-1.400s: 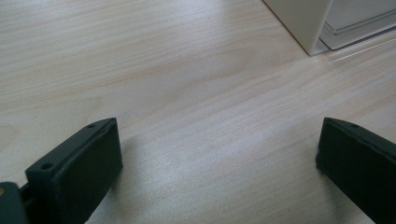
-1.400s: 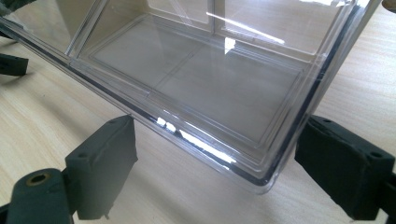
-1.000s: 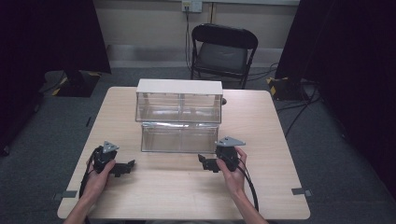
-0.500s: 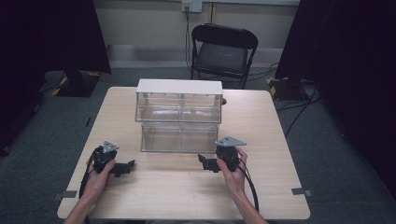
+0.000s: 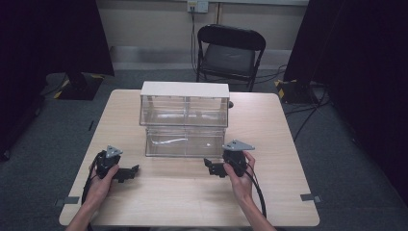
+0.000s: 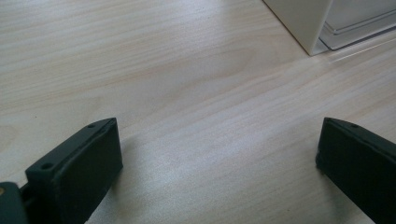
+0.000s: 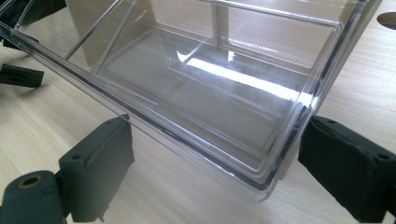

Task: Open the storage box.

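While the right hand-held gripper stands low in its own view, its jaws, which have just been opening, flank the near corner of the one pulled-out clear drawer without pressing it. The left hand-held gripper gapes wide over bare pale-wood table. Farther up, centre of the high view, stands one white-topped, transparent plastic cabinet; beyond it, one black folding chair.
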The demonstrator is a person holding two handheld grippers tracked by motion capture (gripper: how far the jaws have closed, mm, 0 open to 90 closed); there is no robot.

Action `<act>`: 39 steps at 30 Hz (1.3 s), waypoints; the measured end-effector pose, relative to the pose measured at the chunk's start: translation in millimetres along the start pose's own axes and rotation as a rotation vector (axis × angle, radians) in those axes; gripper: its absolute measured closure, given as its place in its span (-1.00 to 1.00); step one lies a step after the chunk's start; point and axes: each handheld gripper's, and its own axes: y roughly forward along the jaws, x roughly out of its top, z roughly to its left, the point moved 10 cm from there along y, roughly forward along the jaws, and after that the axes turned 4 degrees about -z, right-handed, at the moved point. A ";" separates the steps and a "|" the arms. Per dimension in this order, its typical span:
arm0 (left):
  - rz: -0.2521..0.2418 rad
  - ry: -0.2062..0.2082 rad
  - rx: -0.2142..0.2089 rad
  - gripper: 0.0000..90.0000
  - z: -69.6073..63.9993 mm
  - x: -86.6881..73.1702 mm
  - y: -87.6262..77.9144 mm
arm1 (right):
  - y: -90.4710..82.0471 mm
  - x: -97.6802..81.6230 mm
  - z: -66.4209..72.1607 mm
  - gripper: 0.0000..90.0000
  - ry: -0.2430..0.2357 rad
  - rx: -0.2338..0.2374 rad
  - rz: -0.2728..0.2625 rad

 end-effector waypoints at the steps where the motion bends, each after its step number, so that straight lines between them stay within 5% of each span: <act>1: 0.000 0.000 0.000 -1.00 0.0 0.0 0.0 | 0.0 0.0 0.0 -0.79 0.000 0.001 0.000; 39: 0.000 0.001 -0.001 -1.00 0.0 0.0 0.0 | -3.5 12.1 -1.0 -0.88 -0.012 0.003 -0.017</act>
